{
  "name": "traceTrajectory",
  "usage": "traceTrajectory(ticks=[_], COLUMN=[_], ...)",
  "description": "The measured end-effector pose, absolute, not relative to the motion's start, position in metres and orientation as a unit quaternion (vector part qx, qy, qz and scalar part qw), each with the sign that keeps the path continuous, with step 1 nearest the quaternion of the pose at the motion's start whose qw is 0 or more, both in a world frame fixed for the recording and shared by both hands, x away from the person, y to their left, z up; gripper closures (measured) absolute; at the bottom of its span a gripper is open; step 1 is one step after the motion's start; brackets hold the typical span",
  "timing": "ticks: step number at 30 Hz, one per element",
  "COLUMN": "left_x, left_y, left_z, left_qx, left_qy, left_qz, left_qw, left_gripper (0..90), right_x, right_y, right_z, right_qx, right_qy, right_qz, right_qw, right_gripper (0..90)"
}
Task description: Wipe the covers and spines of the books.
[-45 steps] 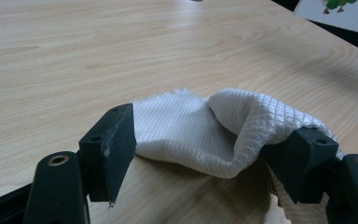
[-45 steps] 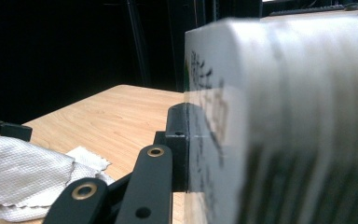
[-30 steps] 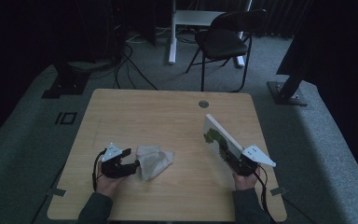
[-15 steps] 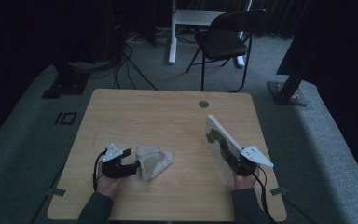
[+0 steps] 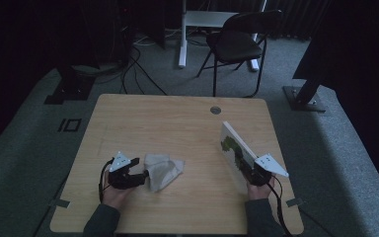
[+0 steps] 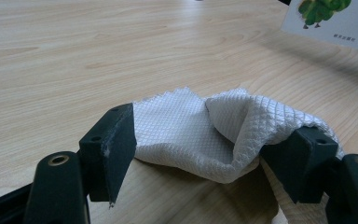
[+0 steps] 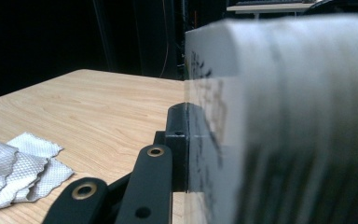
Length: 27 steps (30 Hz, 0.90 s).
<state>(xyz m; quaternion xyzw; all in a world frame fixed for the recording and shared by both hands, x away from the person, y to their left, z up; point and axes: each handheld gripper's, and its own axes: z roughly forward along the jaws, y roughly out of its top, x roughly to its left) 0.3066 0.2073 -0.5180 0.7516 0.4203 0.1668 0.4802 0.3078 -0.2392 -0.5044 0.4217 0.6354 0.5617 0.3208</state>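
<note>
Nearest the person, the left claw sits low on the tabletop, jaws spread wide with the white cloth bunched between them. In the left gripper view the cloth laps against both pads, yet the jaws look to be bracketing it, not pinching it, so call that claw open around the cloth.

Over on the right, the right claw is clamped tight on the near edge of the white board book, holding it up on edge and tilted, its green-printed cover facing the cloth. In the right gripper view one dark pad presses flat on the cover of the book.

The job in hand reads as wiping that cover. To do it well: close the left claw on a thick fold of cloth, not a loose corner, lift it clear, and keep the book steady and angled toward the cloth so the wipe meets a firm face.

Hard to make out: the book is blurred up close, the far pad is behind it, and whether its lower edge touches the tabletop I cannot tell. Beyond the tabletop stands a chair in the gloom.
</note>
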Motion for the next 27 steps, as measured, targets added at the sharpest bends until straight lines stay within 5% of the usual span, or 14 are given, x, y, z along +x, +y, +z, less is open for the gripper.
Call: traceTrajectory(ticks=[27], left_x=[0.307], left_y=[0.208], left_z=[-0.520], left_qx=[0.751], left_qy=[0.424], left_qz=[0.170], left_qw=[0.477], left_gripper=[30.5], right_x=[0.319], right_y=[-0.237], right_z=[-0.515], right_qx=[0.425], right_qy=[0.648], right_qz=[0.550], right_qw=[0.312], right_gripper=[77.6])
